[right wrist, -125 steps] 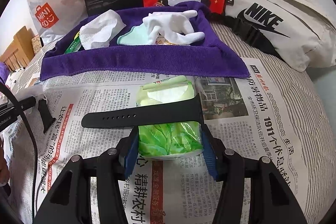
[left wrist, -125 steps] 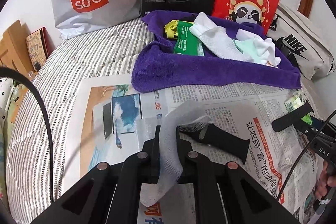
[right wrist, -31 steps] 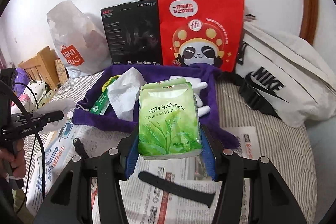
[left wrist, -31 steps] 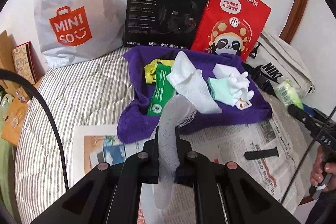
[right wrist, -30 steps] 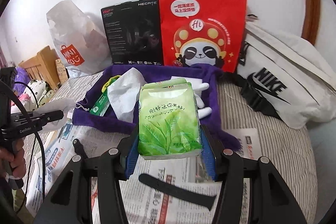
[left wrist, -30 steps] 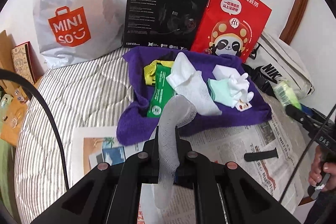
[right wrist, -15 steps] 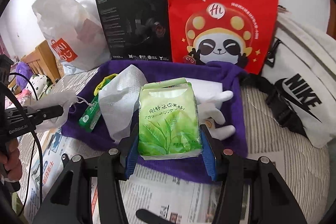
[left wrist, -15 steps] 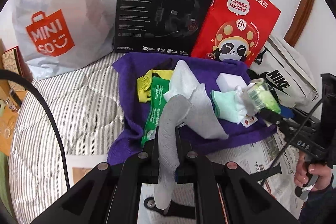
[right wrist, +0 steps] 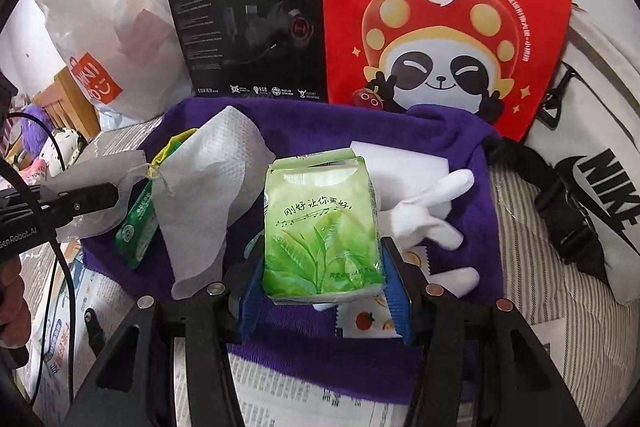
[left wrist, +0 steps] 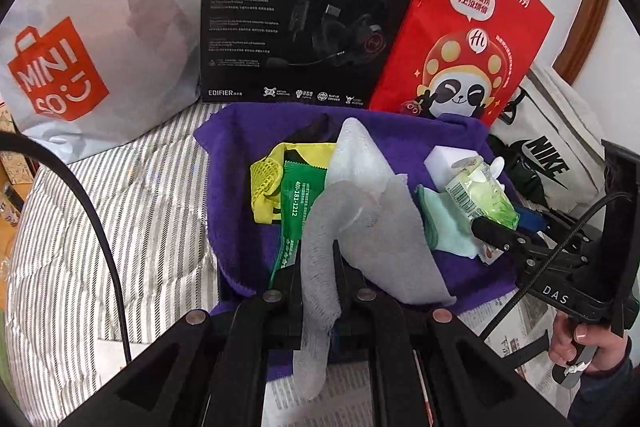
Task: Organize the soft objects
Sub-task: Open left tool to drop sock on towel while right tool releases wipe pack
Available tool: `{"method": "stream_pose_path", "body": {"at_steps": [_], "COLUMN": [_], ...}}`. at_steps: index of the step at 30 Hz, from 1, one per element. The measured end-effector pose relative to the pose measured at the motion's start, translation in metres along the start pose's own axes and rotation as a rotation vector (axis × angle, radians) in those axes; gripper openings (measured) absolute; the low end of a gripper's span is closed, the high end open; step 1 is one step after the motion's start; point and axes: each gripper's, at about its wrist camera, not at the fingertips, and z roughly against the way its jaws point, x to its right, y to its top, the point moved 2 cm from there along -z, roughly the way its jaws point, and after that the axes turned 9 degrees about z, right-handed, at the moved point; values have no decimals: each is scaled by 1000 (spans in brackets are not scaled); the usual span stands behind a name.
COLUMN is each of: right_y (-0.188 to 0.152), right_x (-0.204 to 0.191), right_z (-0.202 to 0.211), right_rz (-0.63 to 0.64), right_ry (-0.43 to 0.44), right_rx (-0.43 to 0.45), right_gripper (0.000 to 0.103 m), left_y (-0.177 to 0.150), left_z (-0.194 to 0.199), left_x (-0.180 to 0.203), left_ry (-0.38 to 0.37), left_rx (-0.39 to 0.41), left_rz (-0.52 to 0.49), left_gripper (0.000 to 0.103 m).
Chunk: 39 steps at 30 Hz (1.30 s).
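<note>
Gauze strip (left wrist: 320, 267), white and limp, hangs clenched in left tool (left wrist: 316, 267); right tool (right wrist: 324, 279) grips green tissue pack (right wrist: 320, 227).

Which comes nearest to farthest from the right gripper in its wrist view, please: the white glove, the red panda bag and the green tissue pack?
1. Green tissue pack, held between its fingers.
2. White glove, just right, on the purple towel.
3. Red panda bag, upright behind.

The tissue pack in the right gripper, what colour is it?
The tissue pack is light green with darker green leaves printed on it, clearest in the right wrist view.
</note>
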Motion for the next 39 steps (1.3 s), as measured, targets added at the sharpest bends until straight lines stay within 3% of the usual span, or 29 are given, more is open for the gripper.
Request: {"method": "stream_pose_path", "body": {"at_steps": [21,24,29,31,39], "right_y": [1,1,-2,-3,-10], "right_x": [-3,-2,-5,-7,-6], "right_z": [-25,-23,-20,-18,-7], "right_rz": [21,14,31,35,-1], "right_ry": [49,56,64,55,45], "right_rx": [-50,-51,-57,-53,-63], "right_gripper": [53,55,65,75,75], "left_y": [-5,-7,-10,-11,-15], "left_z": [-31,-30,-26,-23,-3], "left_x": [0,1,1,2,0], "left_ry": [-13,-12,-27,-25,-22], "left_rx": [-64,-71,-86,-90,-78], "left_rz": [-18,-25,-23,-34,-57], "left_gripper": [11,17,40,44,54]}}
